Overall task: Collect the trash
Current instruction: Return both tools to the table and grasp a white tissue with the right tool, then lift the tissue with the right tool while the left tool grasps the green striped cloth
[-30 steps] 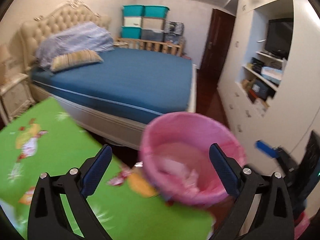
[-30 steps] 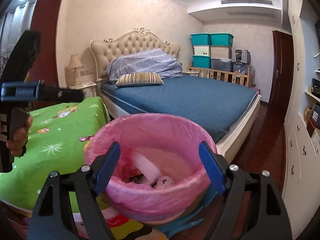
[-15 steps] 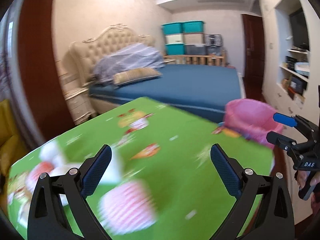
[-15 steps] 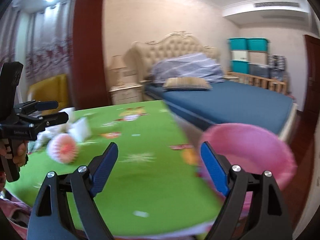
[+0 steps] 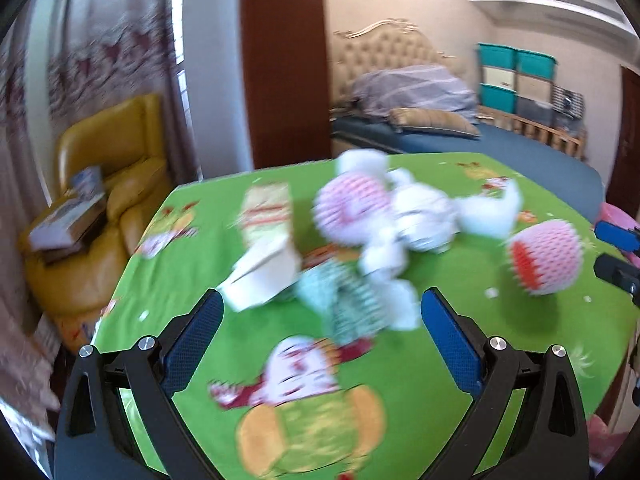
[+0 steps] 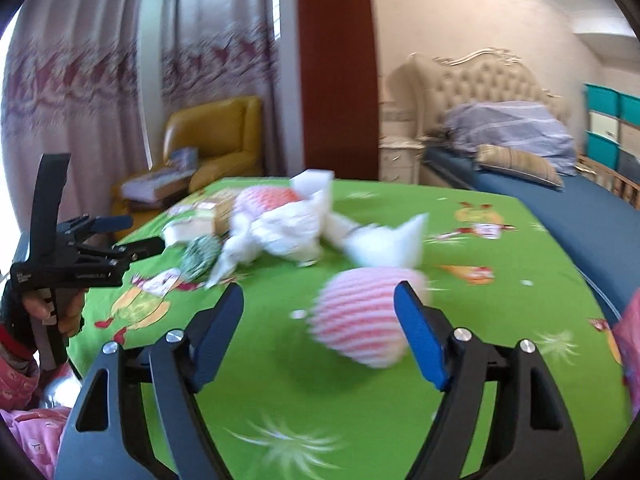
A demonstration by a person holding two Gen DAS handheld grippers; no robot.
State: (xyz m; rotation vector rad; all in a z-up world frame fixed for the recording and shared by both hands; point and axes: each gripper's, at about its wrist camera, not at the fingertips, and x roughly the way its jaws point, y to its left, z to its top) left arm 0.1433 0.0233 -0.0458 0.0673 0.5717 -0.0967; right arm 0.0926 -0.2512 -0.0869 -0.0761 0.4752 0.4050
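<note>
Covering the table, a green cartoon-print cloth [image 6: 500, 304] spreads beneath and ahead of both pairs of jaws. Beyond its far edge sit a blue bed [image 6: 560, 196] and a yellow armchair [image 5: 116, 148]. On the cloth lies the trash, blurred in both views. Crumpled white paper and plastic [image 5: 424, 220] forms the biggest heap, ahead of the left gripper [image 5: 320, 320] and past its fingertips. A flattened cardboard carton [image 5: 264, 256] lies just ahead of that gripper's left finger. A pink-and-white foam fruit net [image 6: 364, 316] sits between the fingers of the right gripper [image 6: 320, 320], closer to the right-hand pad; whether the pad touches it cannot be told through the blur. A second pink foam net [image 5: 352, 208] rests among the white heap, and a small green-and-white net [image 5: 352, 308] shows between the left gripper's fingertips, apparently lying on the cloth beyond them. The left jaws stand wide apart, gripping nothing. The right jaws are apart too and closing.
</note>
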